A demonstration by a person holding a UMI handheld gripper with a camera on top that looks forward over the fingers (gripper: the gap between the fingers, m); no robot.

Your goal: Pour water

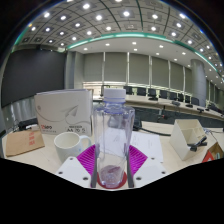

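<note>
Claw (112, 160) clenched on clear bottle (112, 135), upright, pink pads pressing both sides. White cup (70, 145) on tabletop (150, 150) beside bottle.

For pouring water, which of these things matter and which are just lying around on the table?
For the job: clear bottle with a white cap, standing between the fingers; white cup beside it.

Just lying about: white box behind the cup, open box, office chairs farther off.
</note>
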